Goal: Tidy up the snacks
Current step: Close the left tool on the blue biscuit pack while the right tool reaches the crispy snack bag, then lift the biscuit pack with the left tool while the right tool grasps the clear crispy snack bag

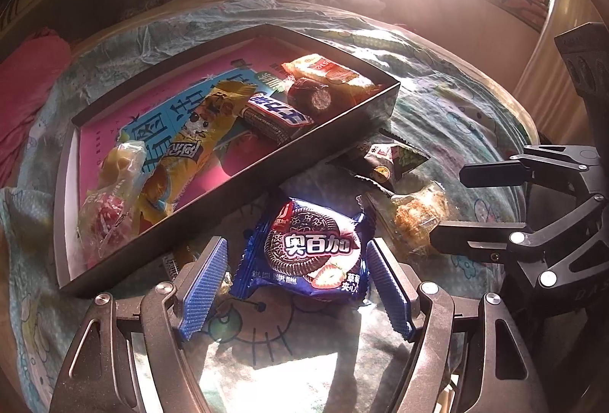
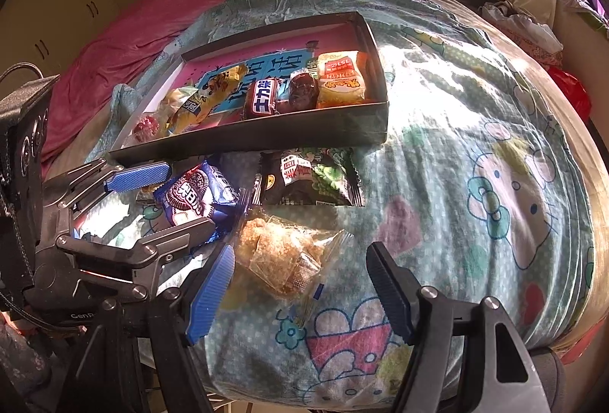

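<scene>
Blue cookie pack point(image 1: 310, 253) lies flat on the bed sheet point(image 2: 475, 154), just outside the near wall of the box point(image 1: 342, 123). Its long side runs from that wall back toward my left gripper point(image 1: 297, 279), and its print reads upright from there. My left gripper is spread wide, with the pack between its two blue pads; I cannot tell if they touch it.

My right gripper point(image 2: 300, 279) is spread wide too. It hangs over a clear bag point(image 2: 281, 257) of brown crumbly snack and does not pinch it. A dark pack point(image 2: 308, 177) lies beside the box wall, its long side along the wall.

I count three snacks on the sheet. In the box I count five: a yellow pack point(image 2: 209, 93), a brown bar point(image 2: 262, 97), a dark round snack point(image 2: 302, 91), an orange pack point(image 2: 340, 78) and a clear bag with red print point(image 1: 110, 207).

Sun glare washes out the top of the left view. A small thing under the left pad is mostly hidden.
</scene>
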Action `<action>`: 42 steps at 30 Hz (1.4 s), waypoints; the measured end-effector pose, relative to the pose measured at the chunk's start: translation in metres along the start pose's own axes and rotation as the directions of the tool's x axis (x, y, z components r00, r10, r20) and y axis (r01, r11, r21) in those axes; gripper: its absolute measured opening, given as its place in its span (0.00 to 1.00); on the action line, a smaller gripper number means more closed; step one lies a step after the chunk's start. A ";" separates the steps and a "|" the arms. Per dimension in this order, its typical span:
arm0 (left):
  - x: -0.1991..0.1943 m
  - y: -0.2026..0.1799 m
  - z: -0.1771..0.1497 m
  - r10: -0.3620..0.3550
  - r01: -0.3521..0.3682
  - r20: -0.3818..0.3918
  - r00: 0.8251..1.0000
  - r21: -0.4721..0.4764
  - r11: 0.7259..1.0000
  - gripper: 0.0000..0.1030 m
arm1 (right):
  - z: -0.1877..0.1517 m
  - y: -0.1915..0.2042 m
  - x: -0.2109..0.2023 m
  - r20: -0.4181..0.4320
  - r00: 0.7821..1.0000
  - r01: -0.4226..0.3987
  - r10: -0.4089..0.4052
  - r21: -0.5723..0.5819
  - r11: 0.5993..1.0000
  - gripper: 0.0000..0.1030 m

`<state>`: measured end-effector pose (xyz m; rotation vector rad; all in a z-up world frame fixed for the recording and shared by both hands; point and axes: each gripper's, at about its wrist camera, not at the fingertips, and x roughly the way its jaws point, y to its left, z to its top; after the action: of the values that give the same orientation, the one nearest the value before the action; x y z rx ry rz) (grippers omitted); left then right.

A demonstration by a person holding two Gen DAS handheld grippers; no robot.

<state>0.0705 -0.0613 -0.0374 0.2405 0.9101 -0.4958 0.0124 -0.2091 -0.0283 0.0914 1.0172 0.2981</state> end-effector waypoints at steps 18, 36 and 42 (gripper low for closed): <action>0.010 0.005 0.003 -0.018 0.019 -0.029 0.999 0.030 0.999 0.74 | 0.003 0.004 0.024 -0.042 0.998 -0.052 0.051 -0.025 0.998 0.67; 0.029 -0.004 0.004 -0.037 0.039 -0.069 0.997 0.027 0.999 0.74 | 0.003 0.003 0.025 -0.028 0.995 -0.095 0.092 -0.110 0.989 0.51; 0.030 -0.009 0.003 -0.043 0.044 -0.065 0.997 0.017 0.999 0.65 | 0.003 -0.008 0.015 -0.007 0.994 -0.111 0.111 -0.054 0.992 0.51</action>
<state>0.0836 -0.0793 -0.0593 0.2556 0.9755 -0.5393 0.0235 -0.2118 -0.0408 0.0981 1.0094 0.4272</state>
